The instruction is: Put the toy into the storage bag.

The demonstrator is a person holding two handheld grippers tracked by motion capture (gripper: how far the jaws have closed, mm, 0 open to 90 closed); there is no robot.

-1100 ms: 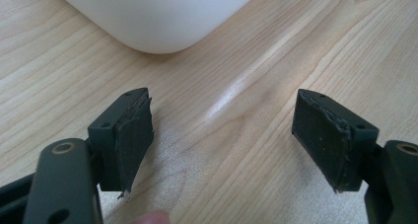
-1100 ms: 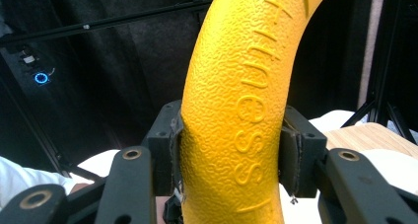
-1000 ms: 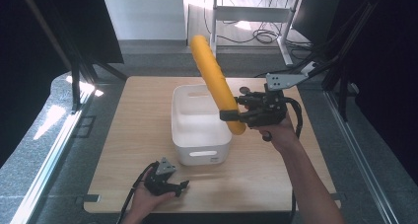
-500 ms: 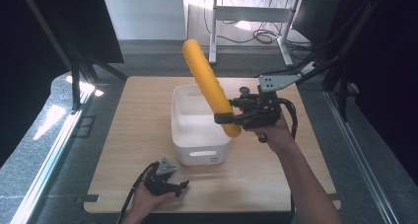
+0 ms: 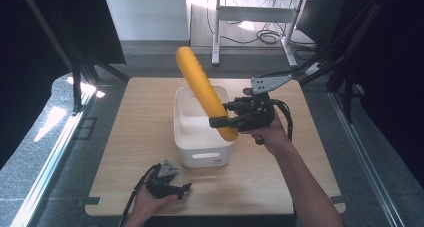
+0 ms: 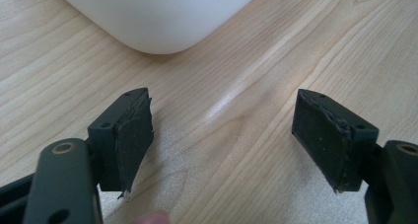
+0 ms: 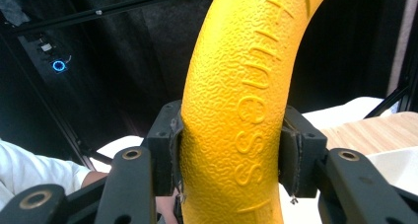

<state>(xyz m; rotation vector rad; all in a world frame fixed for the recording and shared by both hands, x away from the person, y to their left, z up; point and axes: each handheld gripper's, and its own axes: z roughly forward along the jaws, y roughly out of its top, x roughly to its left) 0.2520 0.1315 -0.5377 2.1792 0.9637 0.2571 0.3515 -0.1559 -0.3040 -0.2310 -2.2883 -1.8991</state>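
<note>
the right tongs [image 5: 223,121] clamp the yellow roller [image 5: 202,92] near its low end, tilted over the white bin [image 5: 200,154] for lowering in, while the left tongs [image 5: 181,188] rest open on the surface [image 5: 140,117].

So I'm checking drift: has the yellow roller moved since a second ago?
Yes. The yellow roller has shifted left, its top now past the white bin's left side.
</note>
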